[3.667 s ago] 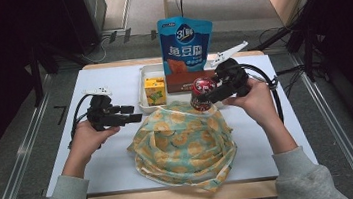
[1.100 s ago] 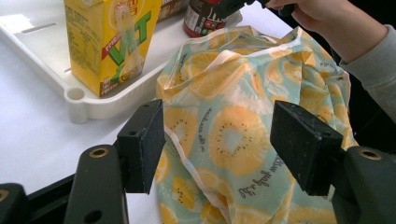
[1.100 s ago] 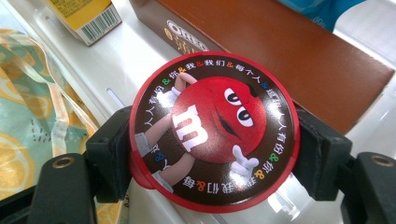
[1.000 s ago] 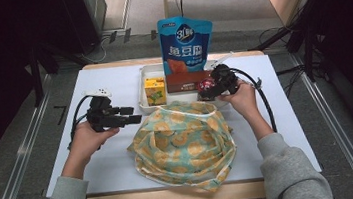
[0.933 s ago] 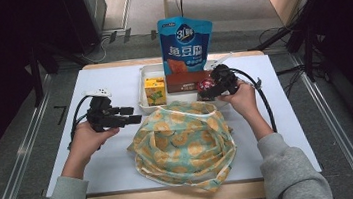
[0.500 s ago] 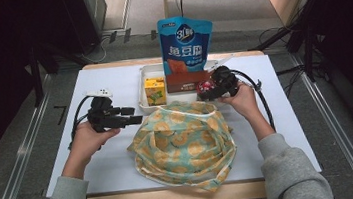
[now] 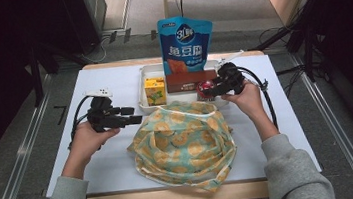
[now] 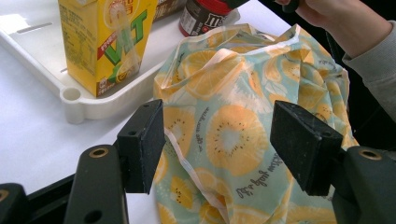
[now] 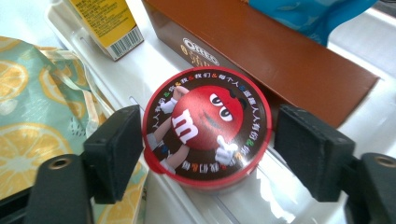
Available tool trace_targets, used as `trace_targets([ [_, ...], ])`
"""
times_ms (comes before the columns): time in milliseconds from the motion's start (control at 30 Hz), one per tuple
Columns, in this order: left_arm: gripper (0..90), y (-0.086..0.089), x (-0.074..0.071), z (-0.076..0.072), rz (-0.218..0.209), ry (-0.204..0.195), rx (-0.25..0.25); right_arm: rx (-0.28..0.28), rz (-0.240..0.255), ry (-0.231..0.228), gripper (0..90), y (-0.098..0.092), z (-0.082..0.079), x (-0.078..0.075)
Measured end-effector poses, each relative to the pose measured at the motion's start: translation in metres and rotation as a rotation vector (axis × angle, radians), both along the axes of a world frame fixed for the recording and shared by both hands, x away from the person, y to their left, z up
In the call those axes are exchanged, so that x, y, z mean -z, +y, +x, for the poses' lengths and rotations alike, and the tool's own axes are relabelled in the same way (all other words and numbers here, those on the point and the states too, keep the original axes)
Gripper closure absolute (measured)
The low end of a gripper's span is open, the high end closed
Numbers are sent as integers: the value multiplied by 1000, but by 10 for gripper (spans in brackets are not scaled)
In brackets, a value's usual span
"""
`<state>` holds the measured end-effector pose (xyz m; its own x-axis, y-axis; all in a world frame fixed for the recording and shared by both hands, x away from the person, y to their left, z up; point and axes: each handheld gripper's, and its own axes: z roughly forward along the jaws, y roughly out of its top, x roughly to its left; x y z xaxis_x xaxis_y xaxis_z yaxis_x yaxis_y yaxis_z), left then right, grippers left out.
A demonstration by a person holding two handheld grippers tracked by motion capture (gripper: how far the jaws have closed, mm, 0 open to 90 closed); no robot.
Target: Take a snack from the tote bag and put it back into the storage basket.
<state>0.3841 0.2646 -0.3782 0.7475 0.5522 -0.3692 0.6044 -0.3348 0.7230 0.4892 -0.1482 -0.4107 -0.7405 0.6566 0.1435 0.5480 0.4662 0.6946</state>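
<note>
Right gripper (image 7: 209, 89) first: spread wide, straddling the red-lidded candy tub (image 9: 205, 123) from above, with the jaws just now closing a little and the tub between them. Looks to touch the lid's rim with one pad, shows a sliver of white tray past the other, so counts as no squeeze yet. Finds the tub standing upright in the near corner of the white tray (image 8: 70, 95), just in front of the brown biscuit box (image 9: 280, 51) and close to the mouth of the lemon-print bag (image 7: 184, 139). Comes at it top-down, probably because the box behind and the tray wall in front leave no room for a sideways approach, and because a round lid offers two clean opposite edges. Left gripper (image 8: 217, 140) next: also spread, pinching nothing, hovering low at the bag's near edge, with the white hem running between the jaws. Seems parked there to catch or steady that hem, since soft cloth would otherwise sag. Leaves the yellow juice carton (image 8: 105, 42) upright at the tray's other end and the blue pouch (image 7: 185, 43) standing behind the tray, both clear of either claw. Keeps the bag slumped on the white table (image 7: 115, 156), right against the tray, likely for a short carry.
</note>
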Motion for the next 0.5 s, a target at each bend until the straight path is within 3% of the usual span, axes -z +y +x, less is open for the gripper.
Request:
trace_targets([
  [233,358,1,-1,0,-2,-2,-4,13,14,-10,359,-6,-11,-9],
  [500,358,2,-3,-1,-10,-8,-10,23,38,-23,532,-9,-28,-10],
])
